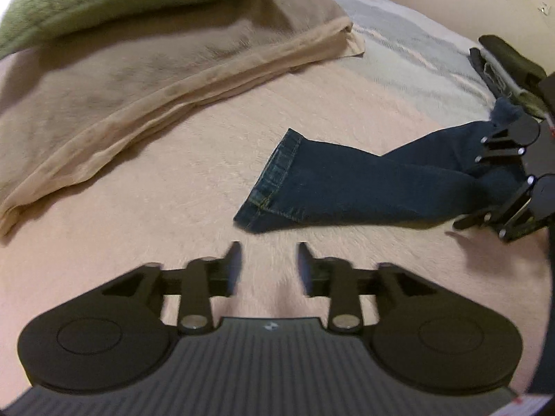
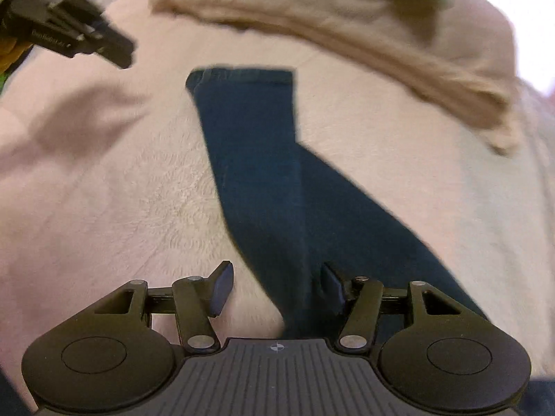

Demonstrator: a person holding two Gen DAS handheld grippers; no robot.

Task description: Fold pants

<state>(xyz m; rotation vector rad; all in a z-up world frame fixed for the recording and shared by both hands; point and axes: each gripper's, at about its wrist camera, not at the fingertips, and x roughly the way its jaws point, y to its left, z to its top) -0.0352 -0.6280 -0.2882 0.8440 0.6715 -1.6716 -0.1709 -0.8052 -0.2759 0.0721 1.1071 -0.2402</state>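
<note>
At the centre of the right wrist frame, the pants (image 2: 253, 159) lie on the pink blanket (image 2: 104, 187). My right gripper (image 2: 275, 289) straddles denim, fingers apart; my left gripper (image 1: 269, 263) hangs open, empty. Pinching one layer could drag the legs askew.

Soft indoor light, motion blur, fisheye-warped edges.

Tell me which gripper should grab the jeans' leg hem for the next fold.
Probably the left. The left gripper is open with the hem just ahead of its fingers. The right gripper is open over the jeans far from that hem.
</note>
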